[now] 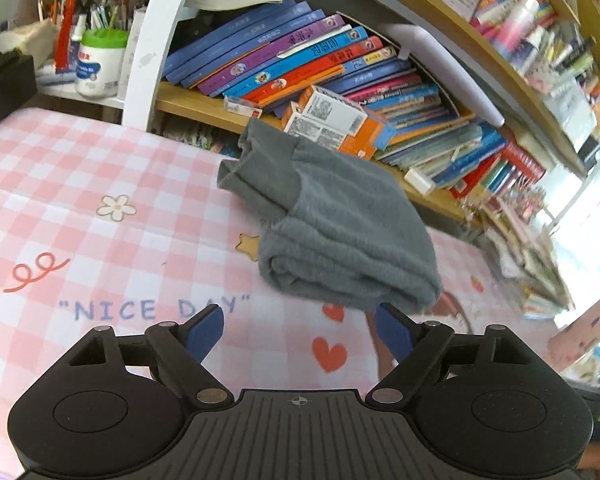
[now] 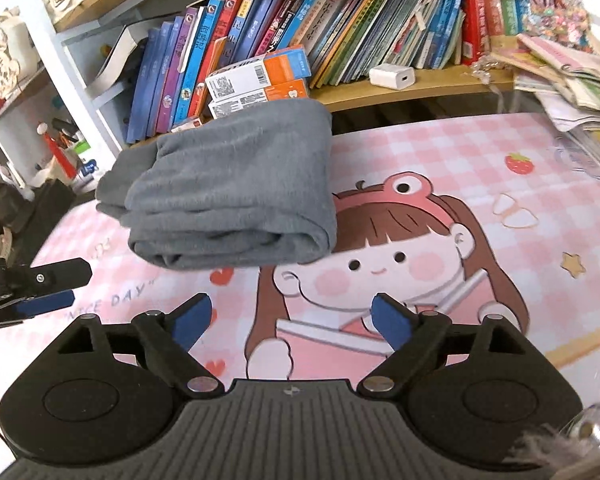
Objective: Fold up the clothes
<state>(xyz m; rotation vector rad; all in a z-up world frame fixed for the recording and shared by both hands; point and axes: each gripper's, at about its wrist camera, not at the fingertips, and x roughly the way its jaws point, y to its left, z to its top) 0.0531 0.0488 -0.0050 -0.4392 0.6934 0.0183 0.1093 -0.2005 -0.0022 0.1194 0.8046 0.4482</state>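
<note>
A grey garment (image 1: 328,216) lies folded into a thick bundle on the pink checked table mat (image 1: 100,160), close to the back edge by the shelf. My left gripper (image 1: 298,312) is open just in front of the bundle's near fold, with nothing between its blue pads. In the right wrist view the same garment (image 2: 236,192) rests on the mat (image 2: 460,152) above the cartoon girl print. My right gripper (image 2: 291,300) stands open and empty a little short of it. The left gripper (image 2: 76,284) shows at the left edge, also clear of the cloth.
A low wooden shelf of leaning books (image 1: 300,52) runs along the back, with orange and white boxes (image 2: 260,80) right behind the garment and a white charger (image 2: 392,76). A pen pot (image 1: 100,60) stands far left. Stacked papers (image 2: 572,80) crowd the right corner.
</note>
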